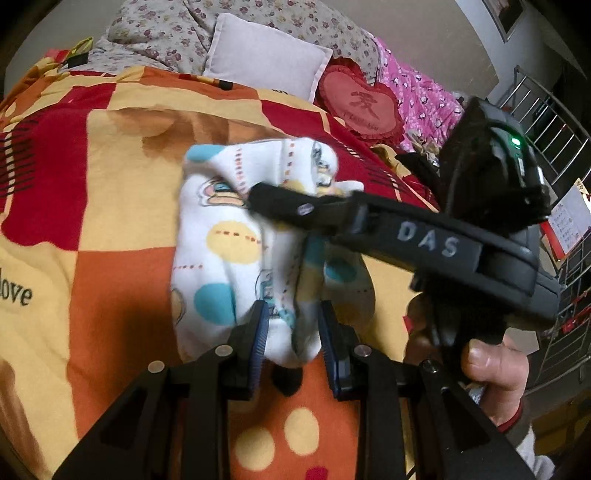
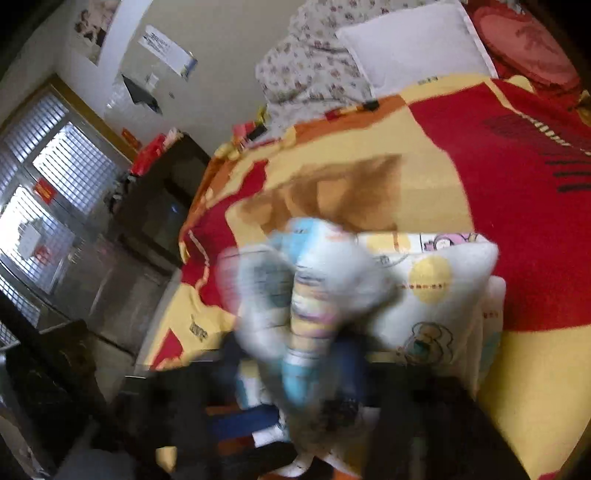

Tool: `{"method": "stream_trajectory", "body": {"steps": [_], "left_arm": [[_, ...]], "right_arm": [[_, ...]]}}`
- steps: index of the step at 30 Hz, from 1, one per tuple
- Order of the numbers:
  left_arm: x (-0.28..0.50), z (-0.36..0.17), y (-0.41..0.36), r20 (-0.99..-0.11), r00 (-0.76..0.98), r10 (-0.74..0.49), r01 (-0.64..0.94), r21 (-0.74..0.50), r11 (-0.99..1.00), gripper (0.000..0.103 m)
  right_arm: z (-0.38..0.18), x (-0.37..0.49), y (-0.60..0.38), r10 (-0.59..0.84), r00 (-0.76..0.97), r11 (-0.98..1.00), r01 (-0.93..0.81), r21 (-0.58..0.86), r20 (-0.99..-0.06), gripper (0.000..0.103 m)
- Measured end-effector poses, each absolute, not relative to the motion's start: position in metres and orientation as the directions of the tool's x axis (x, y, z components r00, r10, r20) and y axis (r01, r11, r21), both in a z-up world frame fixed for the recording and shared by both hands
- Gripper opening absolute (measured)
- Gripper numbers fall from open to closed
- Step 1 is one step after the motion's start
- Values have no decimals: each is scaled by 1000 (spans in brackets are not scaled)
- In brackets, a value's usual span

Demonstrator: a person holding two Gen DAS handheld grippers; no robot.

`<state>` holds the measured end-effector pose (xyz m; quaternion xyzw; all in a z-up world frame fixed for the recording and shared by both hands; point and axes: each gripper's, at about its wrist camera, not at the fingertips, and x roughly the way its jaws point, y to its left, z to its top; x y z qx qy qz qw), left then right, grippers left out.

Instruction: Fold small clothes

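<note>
Bed [image 1: 110, 155] with patchwork red, orange and yellow cover; white pillow [image 1: 266, 55], heart-shaped red cushion [image 1: 364, 105] and floral quilt [image 1: 159, 33] at its head. Daylit barred window [image 2: 40, 177], dark cabinet [image 2: 159, 206], pale wall [image 2: 221, 55] with posted papers.

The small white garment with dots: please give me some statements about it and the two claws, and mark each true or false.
1. The white garment lies on a bed cover of red, orange and yellow patches. True.
2. The left claw is far from the garment. False: its near edge sits between the claw's blue pads.
3. The right claw reaches over the garment from the right. True.
4. The heart cushion is blue. False: it is red.
5. A pale pillow lies beyond the cover. True.
</note>
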<state>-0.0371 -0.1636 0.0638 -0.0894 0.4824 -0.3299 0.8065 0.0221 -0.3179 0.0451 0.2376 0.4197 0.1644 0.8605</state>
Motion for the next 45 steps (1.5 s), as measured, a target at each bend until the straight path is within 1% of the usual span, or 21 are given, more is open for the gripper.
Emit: {"method": "stream_trajectory", "body": {"steps": [1,3,4,5,6,7,10,13,16,17,21,24,27,28,30,34,37,40,41,43,45], "left_arm": [[-38,67,-161,-715,318,-623,449,-465,763,27],[-44,82,-151,-696,331,-637,474,-460,750,27],[-44,86,-149,-694,341,-633,483,-448,752,34],[-46,92,-146,-698,365,-616,485,-422,766,48],[-47,95,-144,-697,389,-602,486,-401,777,53],[-48,97,-142,-694,403,-597,489,-389,781,54],[-42,94,-143,-706,409,-579,478,-375,794,54],[-34,83,-153,-727,382,-571,458,-388,800,54],[-33,77,-167,-737,382,-557,467,-367,805,54],[-32,76,-170,-739,385,-553,469,-360,807,54],[-23,70,-182,-750,375,-545,459,-361,812,54],[-21,64,-191,-766,363,-531,460,-348,817,54],[-24,59,-197,-774,368,-515,470,-322,822,54],[-24,58,-198,-773,372,-514,472,-320,822,54],[-24,56,-197,-773,370,-515,466,-325,823,54],[-21,54,-196,-775,364,-517,457,-335,824,56],[-23,52,-198,-782,363,-507,468,-317,824,59],[-22,43,-200,-791,328,-517,481,-331,812,64],[-21,40,-201,-793,323,-516,477,-335,813,64],[-21,39,-202,-794,325,-513,479,-330,814,65],[-22,40,-202,-800,315,-511,478,-331,814,65]], "right_arm": [[48,19,-318,478,604,835,-87,544,-637,19],[64,8,-314,474,633,845,-131,519,-612,18],[72,3,-313,465,647,853,-145,501,-605,18],[78,-1,-314,455,657,860,-151,487,-601,18],[83,-4,-317,449,665,864,-154,479,-597,18],[87,-7,-324,446,673,863,-150,482,-590,18],[90,-11,-344,418,686,869,-112,481,-595,18],[74,-9,-365,379,663,878,-38,477,-645,18],[51,-3,-366,249,621,934,49,354,-743,19],[48,-4,-367,226,618,941,60,332,-753,19],[56,-14,-371,221,638,939,67,339,-737,19],[60,-17,-371,172,643,949,94,300,-746,32],[83,-30,-377,122,697,944,138,299,-707,33],[95,-35,-376,122,724,945,126,303,-679,33],[112,-37,-368,173,747,942,65,330,-642,33],[109,-13,-349,311,694,915,-33,403,-649,33],[80,11,-344,303,632,923,-8,385,-713,33],[55,21,-357,236,616,937,61,344,-752,26],[49,23,-363,225,616,936,78,343,-755,25],[36,24,-378,289,616,898,91,430,-733,25],[39,21,-383,315,618,886,81,456,-721,25]]}}
